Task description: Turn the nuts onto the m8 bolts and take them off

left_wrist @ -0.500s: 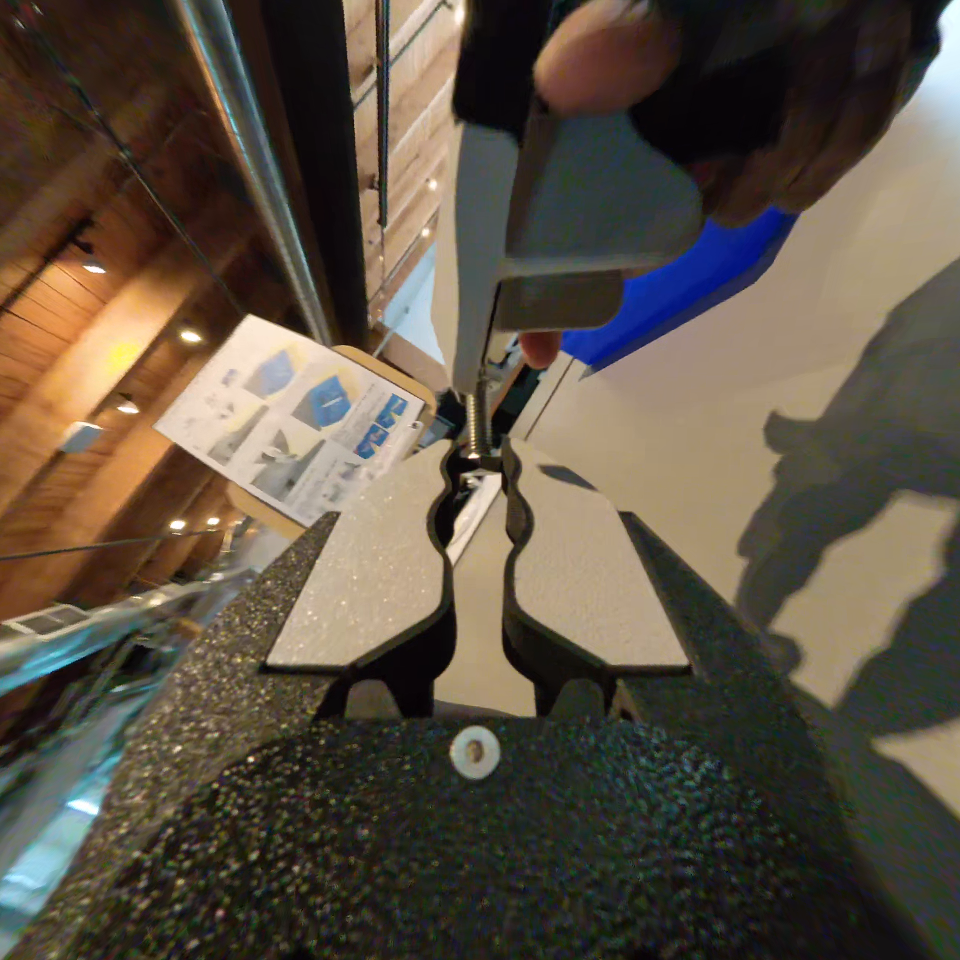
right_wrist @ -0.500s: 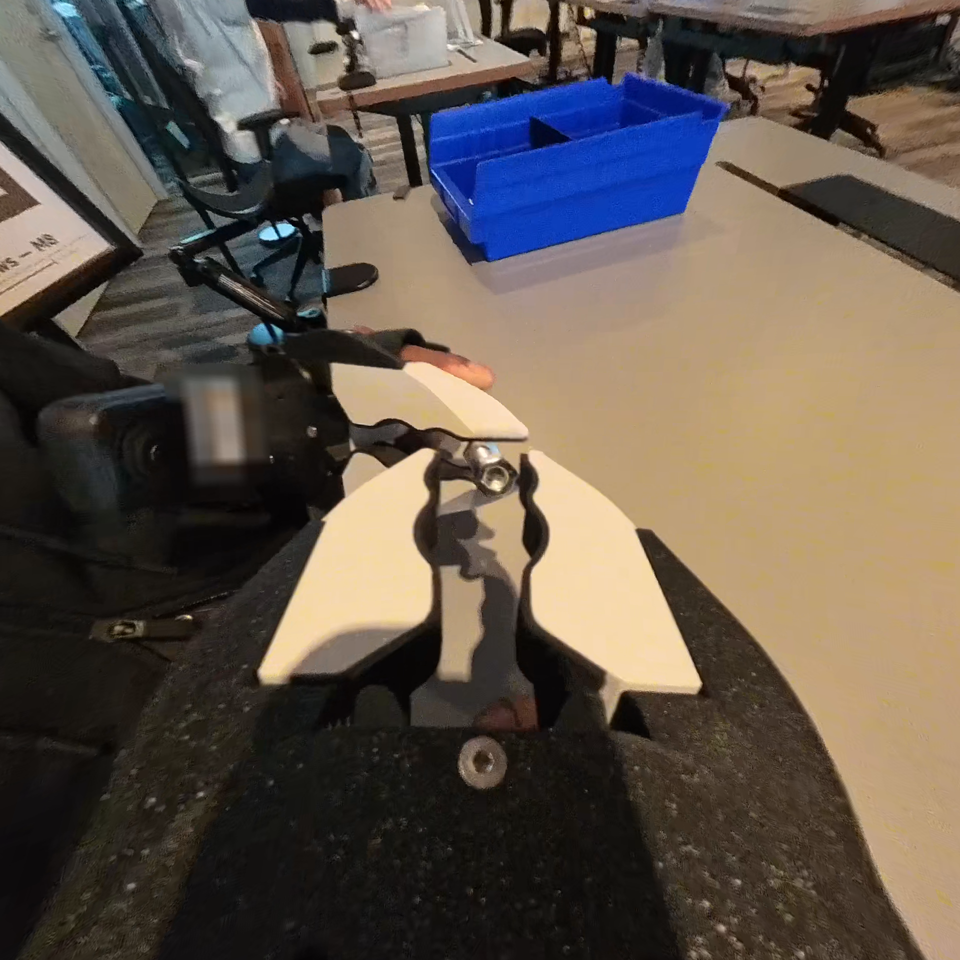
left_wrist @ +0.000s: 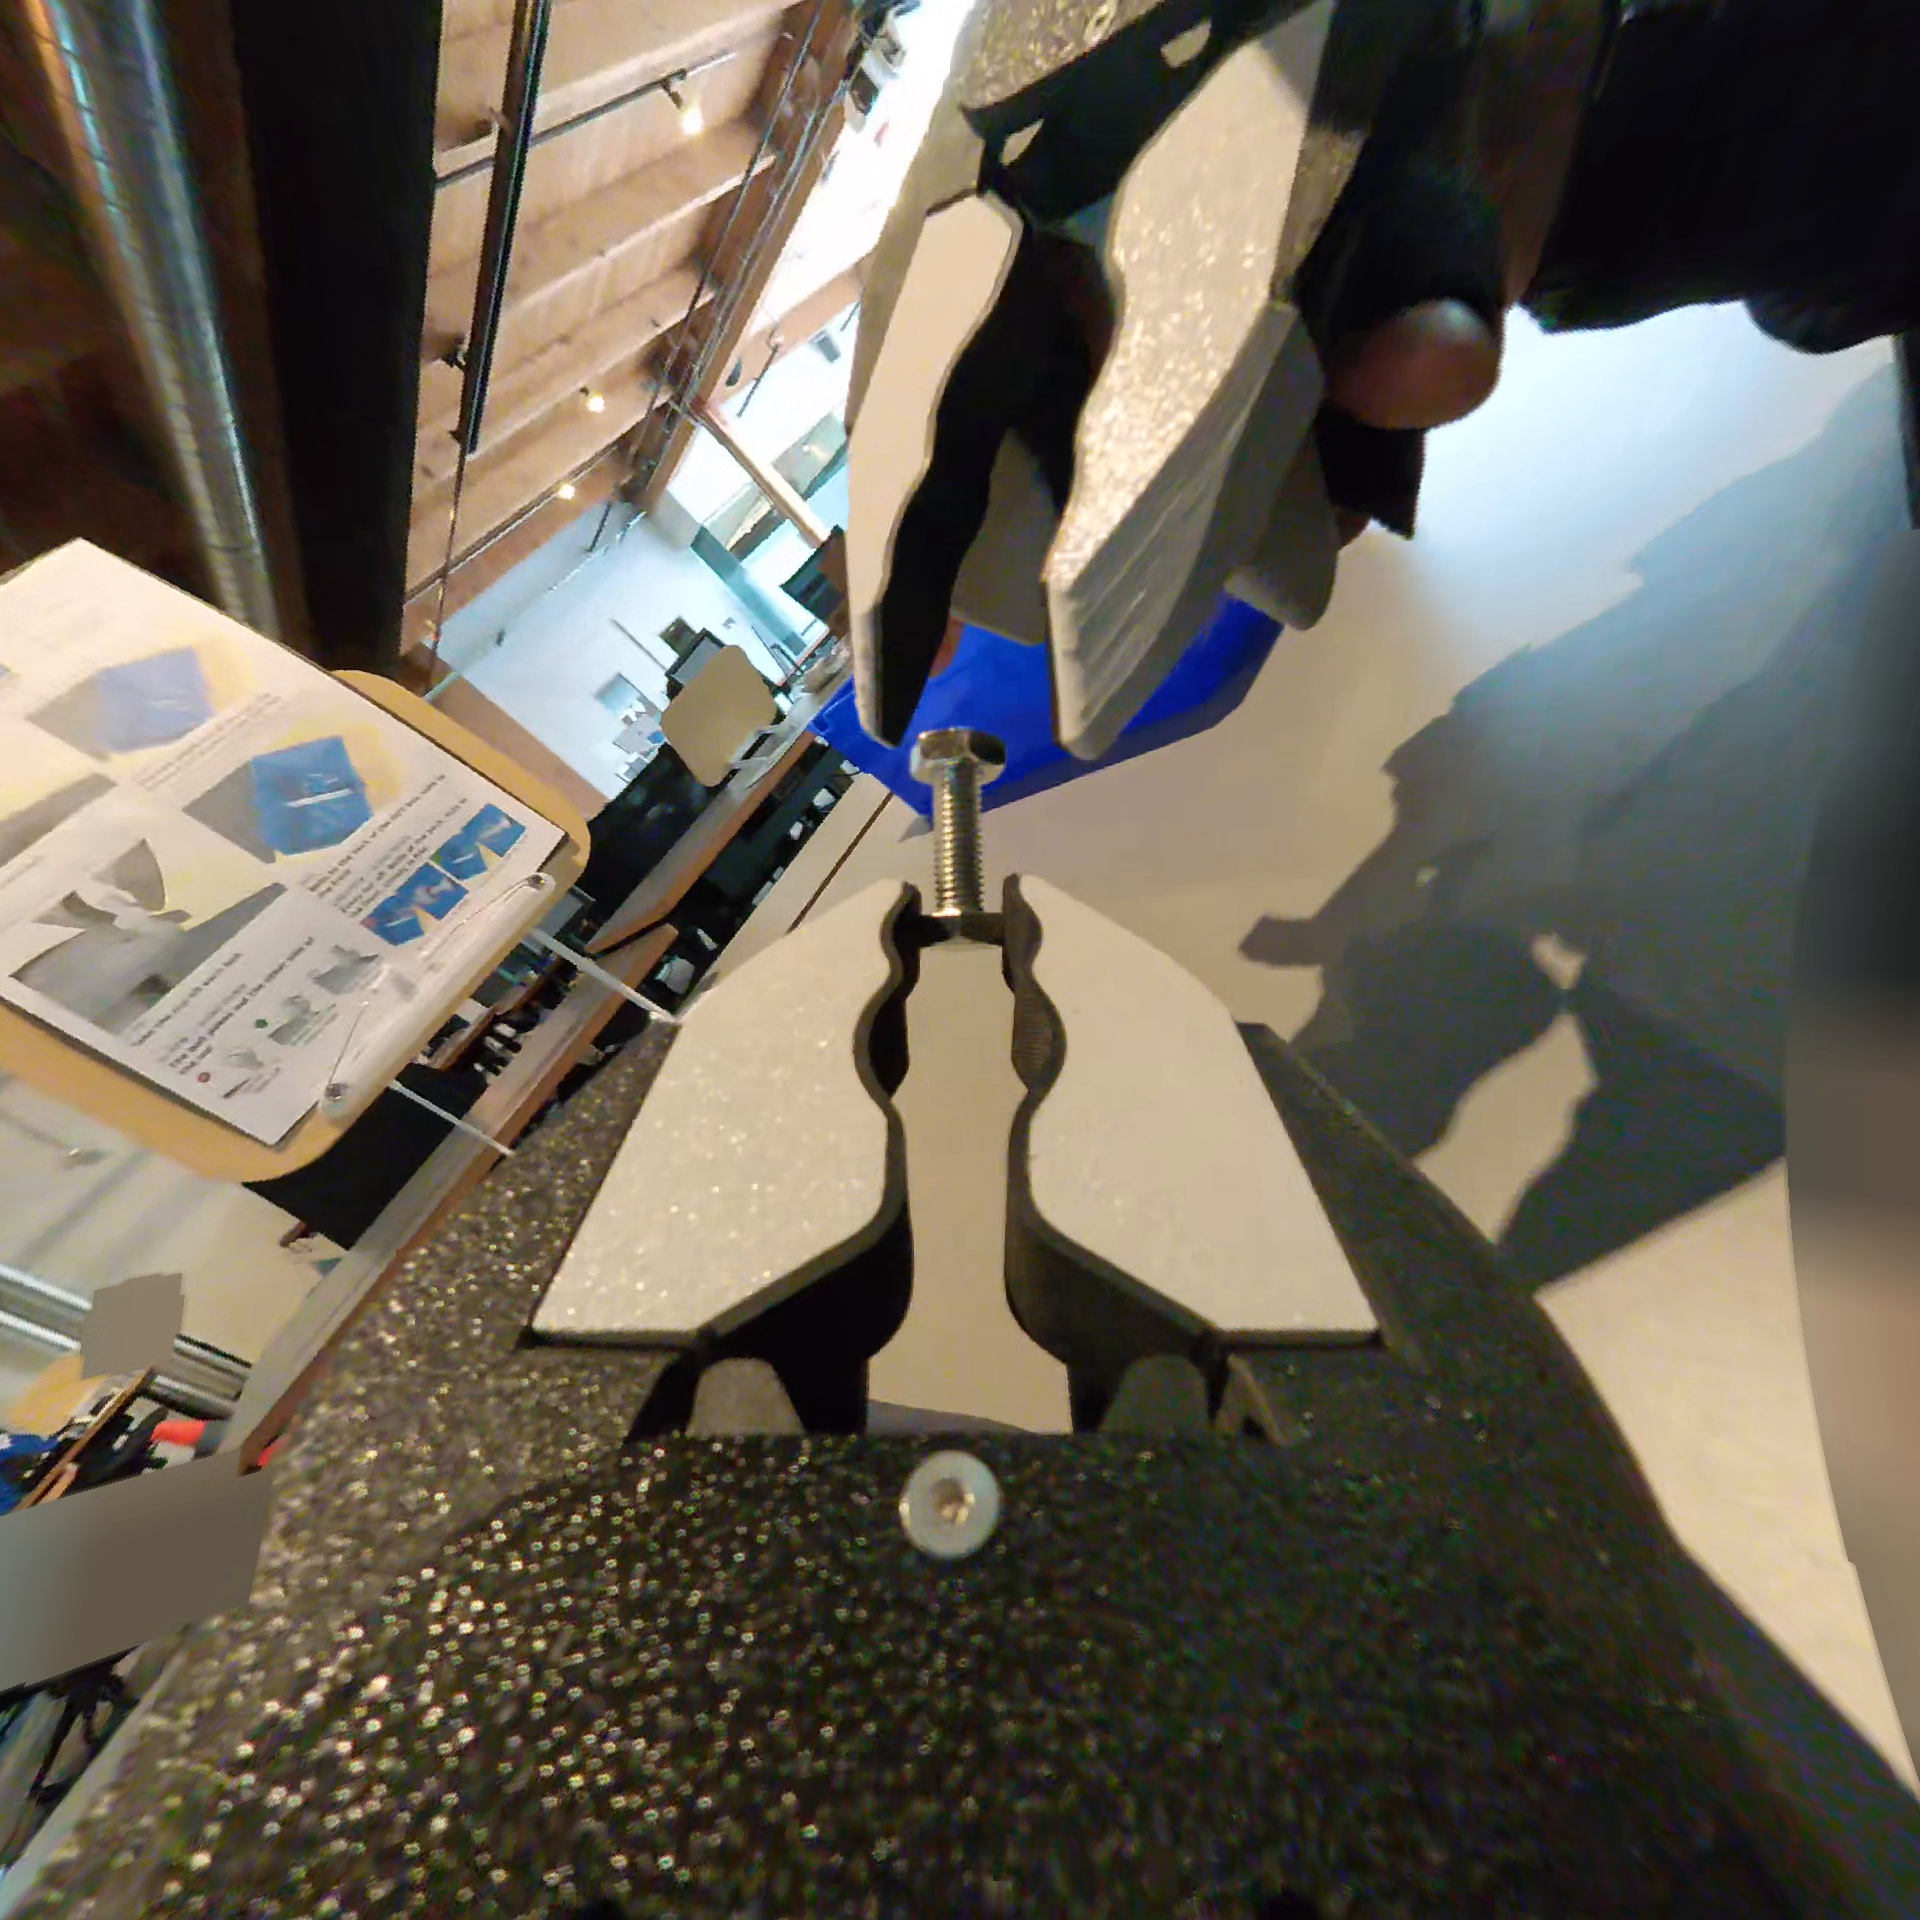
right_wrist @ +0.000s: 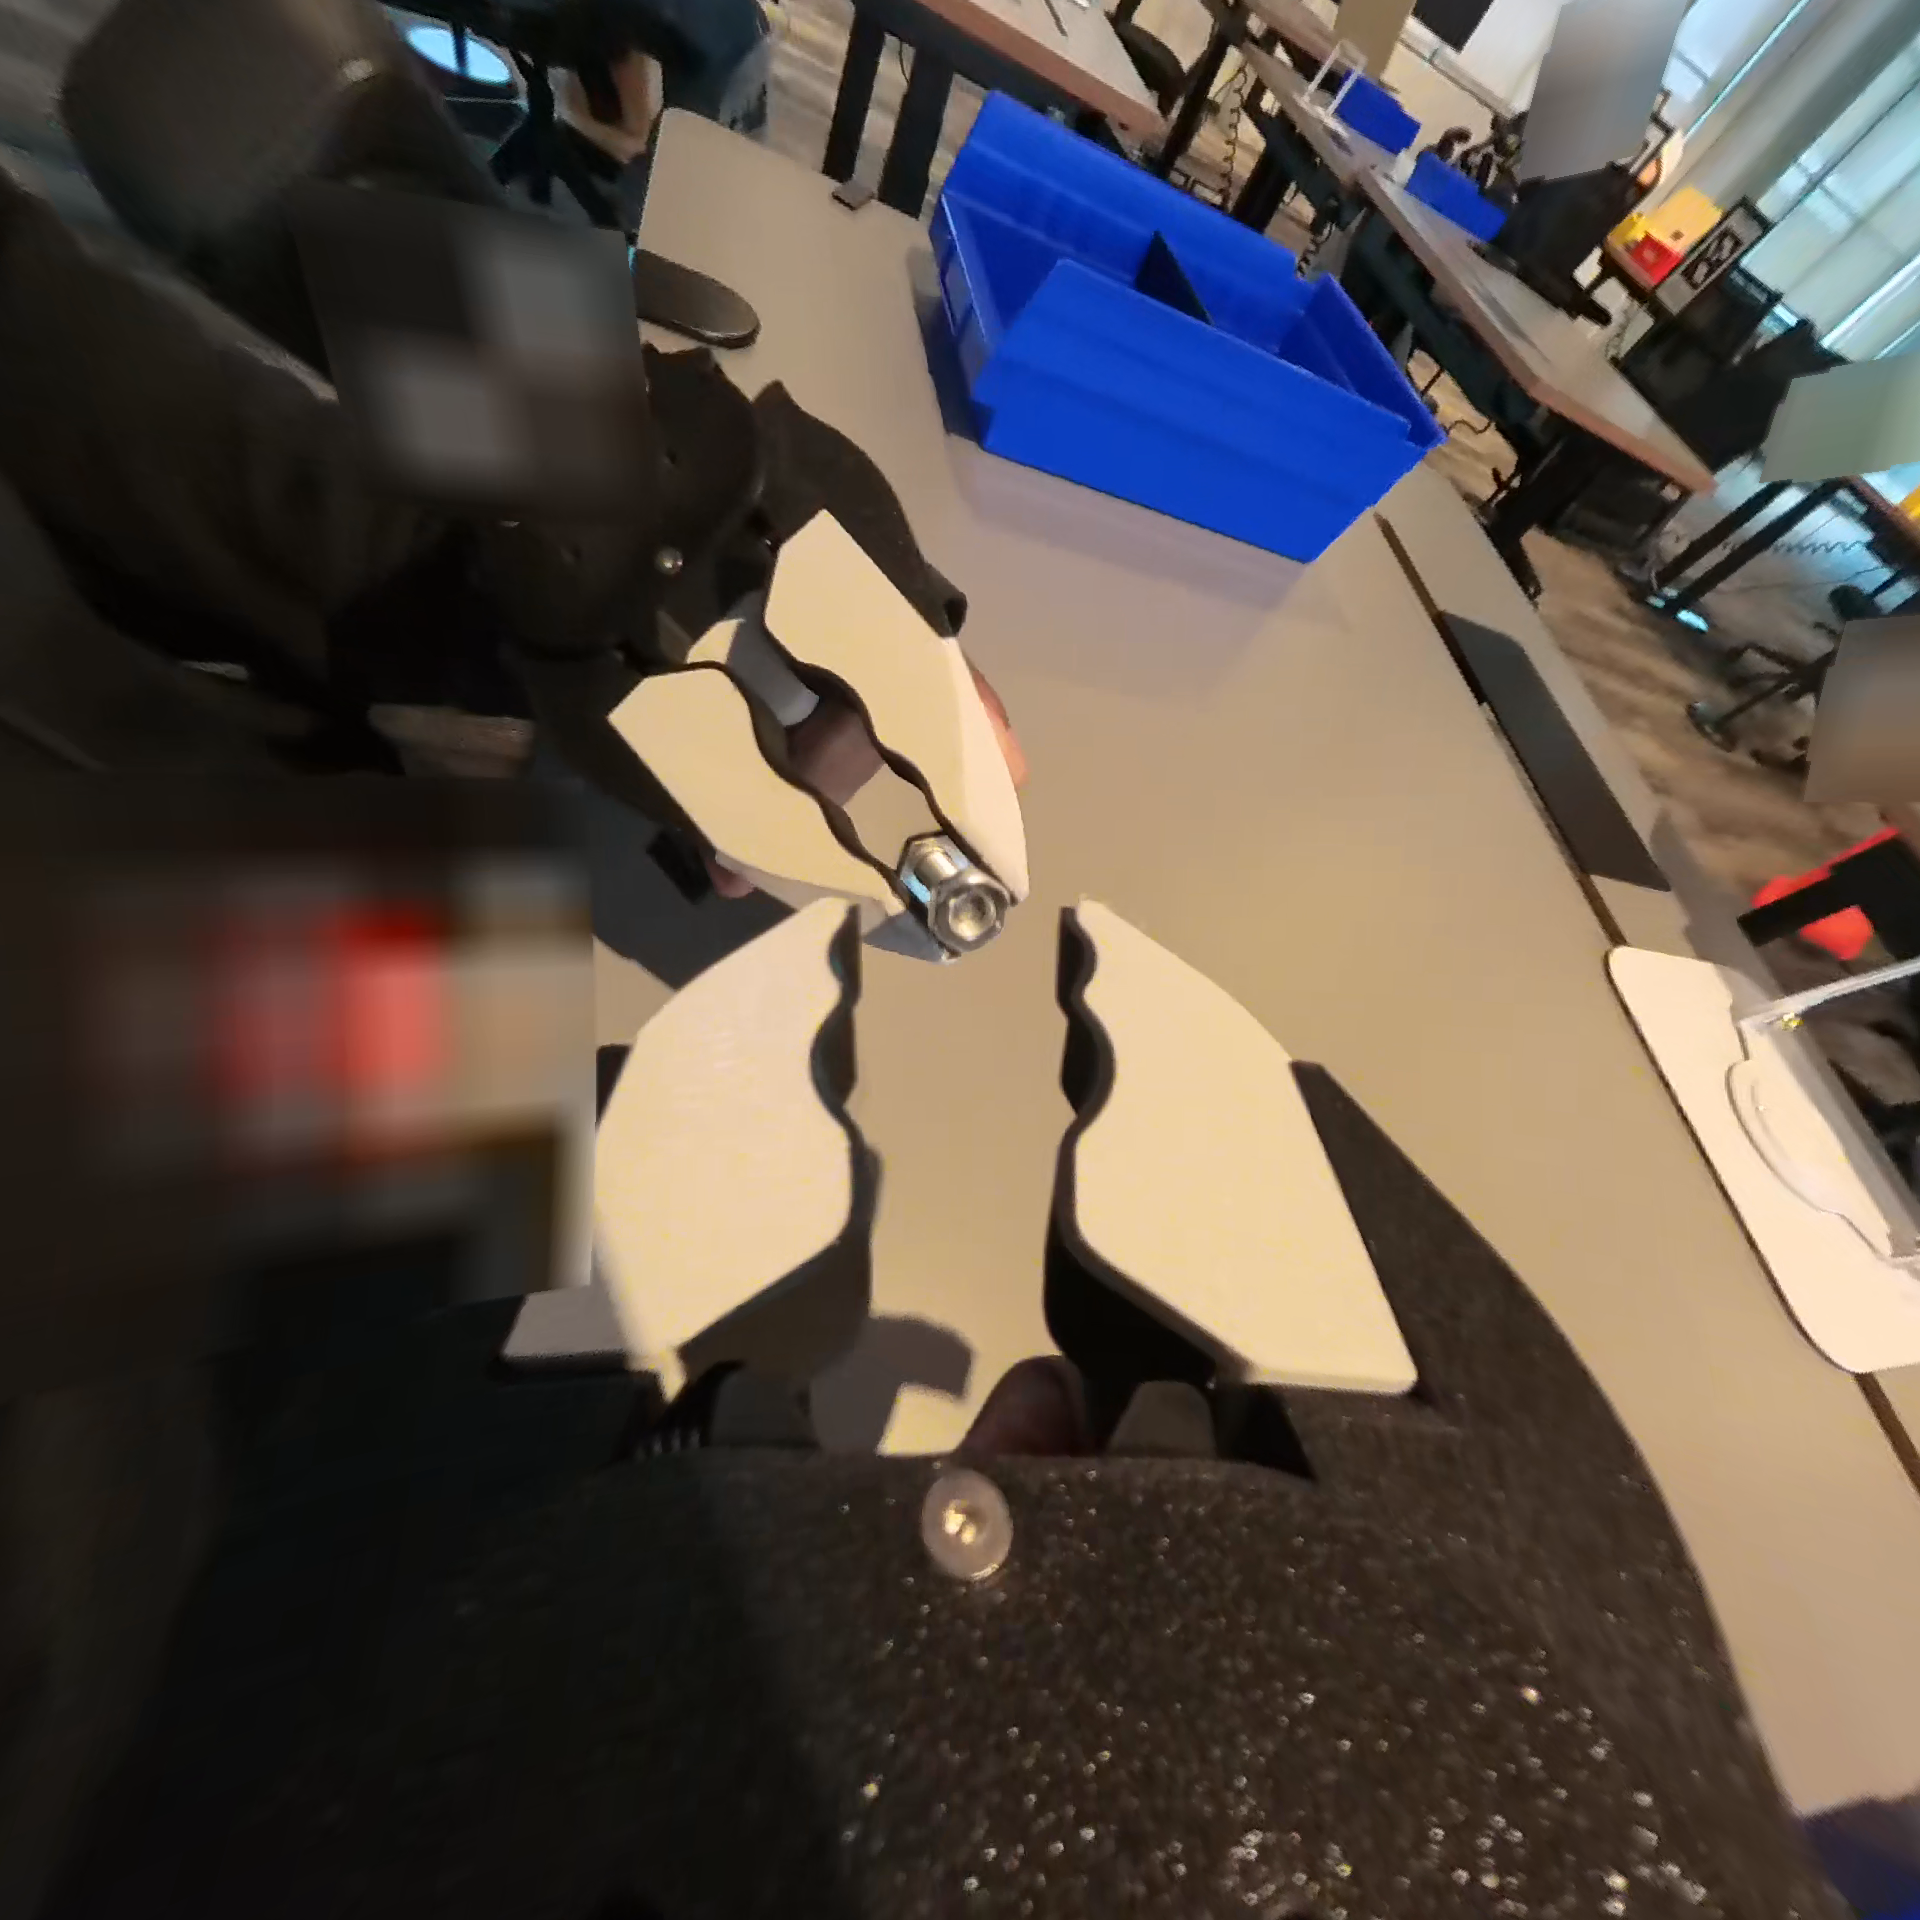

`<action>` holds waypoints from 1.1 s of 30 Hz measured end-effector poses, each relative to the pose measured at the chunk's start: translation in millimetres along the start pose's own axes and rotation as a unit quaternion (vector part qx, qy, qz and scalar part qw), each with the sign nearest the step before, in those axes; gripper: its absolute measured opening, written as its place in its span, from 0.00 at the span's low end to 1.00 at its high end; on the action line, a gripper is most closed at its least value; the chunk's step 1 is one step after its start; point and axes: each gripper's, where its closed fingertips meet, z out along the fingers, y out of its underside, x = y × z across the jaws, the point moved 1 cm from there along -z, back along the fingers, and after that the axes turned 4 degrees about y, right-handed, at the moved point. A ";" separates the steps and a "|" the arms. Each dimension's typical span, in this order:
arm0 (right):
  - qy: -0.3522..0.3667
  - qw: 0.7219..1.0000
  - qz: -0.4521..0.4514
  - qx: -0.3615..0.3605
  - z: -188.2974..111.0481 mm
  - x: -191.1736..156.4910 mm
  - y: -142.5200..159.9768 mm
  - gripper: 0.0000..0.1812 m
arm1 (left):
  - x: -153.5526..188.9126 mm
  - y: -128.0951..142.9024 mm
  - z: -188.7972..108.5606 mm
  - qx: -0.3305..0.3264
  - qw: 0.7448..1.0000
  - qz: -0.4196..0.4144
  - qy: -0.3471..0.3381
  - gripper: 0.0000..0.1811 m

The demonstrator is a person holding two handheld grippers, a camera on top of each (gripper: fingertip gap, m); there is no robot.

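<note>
left wrist view: the left gripper [left_wrist: 958, 914] is narrowed onto a nut [left_wrist: 958, 928] at its fingertips, with the bolt [left_wrist: 956, 821] threaded through the nut and standing out ahead of the gripper, head at the far end. the long axis of the bolt runs straight forward along the fingers of the left gripper. the right gripper [left_wrist: 971, 727] sits just beyond the bolt head, jaws spread apart and holding nothing, one fingertip to either side of the head without touching it.

right wrist view: the bolt head [right_wrist: 966, 916] points at the camera, lying just ahead of the gap between the fingers of the right gripper [right_wrist: 961, 935] and slightly toward its left finger. both grippers are above the tabletop [right_wrist: 1299, 831], with a blue bin [right_wrist: 1174, 416] well beyond them.

judgement: the coming move depends on centring the right gripper on the bolt axis before it takes the head; the head is off-centre in the gap, so one finger could strike it first and tilt the bolt in the nut.
</note>
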 end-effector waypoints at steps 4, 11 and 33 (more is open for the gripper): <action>-0.005 1.000 0.023 -0.012 3.5 -0.2 3.0 0.08 | 2.3 2.1 1.1 -0.013 0.999 0.036 -0.007 0.08; -0.025 0.983 0.179 -0.034 13.4 5.0 9.9 0.08 | -10.0 11.5 -1.8 -0.086 0.966 0.219 -0.102 0.08; -0.003 0.999 0.021 -0.039 16.7 -1.9 18.9 0.08 | 4.9 16.5 2.2 -0.049 0.996 0.072 0.006 0.08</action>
